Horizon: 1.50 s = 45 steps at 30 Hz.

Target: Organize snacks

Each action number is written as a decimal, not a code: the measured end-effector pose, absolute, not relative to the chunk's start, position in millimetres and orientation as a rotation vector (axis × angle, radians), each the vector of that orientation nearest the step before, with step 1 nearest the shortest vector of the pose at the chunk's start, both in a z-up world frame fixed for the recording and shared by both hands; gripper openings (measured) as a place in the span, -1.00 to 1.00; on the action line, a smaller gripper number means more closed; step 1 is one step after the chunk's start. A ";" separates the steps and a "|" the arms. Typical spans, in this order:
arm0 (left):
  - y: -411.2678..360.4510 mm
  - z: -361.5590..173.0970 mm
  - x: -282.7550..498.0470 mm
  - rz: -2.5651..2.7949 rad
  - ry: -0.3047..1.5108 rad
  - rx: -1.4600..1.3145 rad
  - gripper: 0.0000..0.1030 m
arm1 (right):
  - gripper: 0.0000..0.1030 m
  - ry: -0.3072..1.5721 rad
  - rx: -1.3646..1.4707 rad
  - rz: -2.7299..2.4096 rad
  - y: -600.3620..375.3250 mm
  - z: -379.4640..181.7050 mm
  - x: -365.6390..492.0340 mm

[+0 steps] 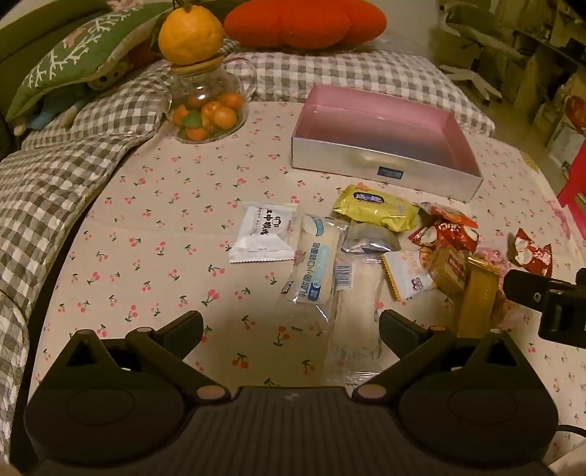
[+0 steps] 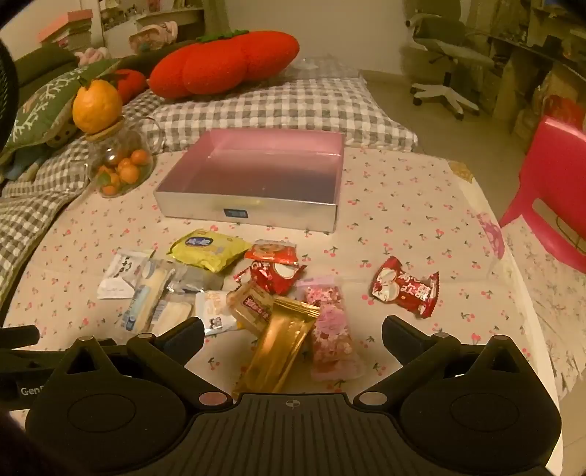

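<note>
A heap of wrapped snacks lies on the cherry-print cloth in front of an empty pink-lined silver box. My left gripper hangs open above two clear bread packets, with a white packet and a yellow packet beyond. My right gripper is open over a gold bar and a pink packet. A red candy bag lies apart to the right. Nothing is held by either gripper.
A glass jar of small oranges with a big orange on its lid stands at the back left. Checked bedding and cushions lie behind the table. A red plastic chair stands at the right edge.
</note>
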<state>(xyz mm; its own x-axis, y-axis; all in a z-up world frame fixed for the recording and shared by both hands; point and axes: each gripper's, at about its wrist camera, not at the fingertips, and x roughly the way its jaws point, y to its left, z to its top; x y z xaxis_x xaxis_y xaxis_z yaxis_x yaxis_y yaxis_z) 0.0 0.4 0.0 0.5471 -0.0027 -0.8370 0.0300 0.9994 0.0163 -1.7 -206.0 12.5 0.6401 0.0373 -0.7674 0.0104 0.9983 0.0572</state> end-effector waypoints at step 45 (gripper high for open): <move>-0.3 0.7 -1.6 -0.016 0.991 0.020 0.99 | 1.00 0.888 0.036 0.018 -200.1 7.8 -2.7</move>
<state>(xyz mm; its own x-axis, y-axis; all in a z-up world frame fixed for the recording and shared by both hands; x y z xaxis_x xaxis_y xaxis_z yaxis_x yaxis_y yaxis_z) -1.6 -0.3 0.7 0.5481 -0.0049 -0.8364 0.0230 0.9997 0.0092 -2.7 -200.1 7.8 0.6309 0.0306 -0.7752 -0.0010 0.9992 0.0387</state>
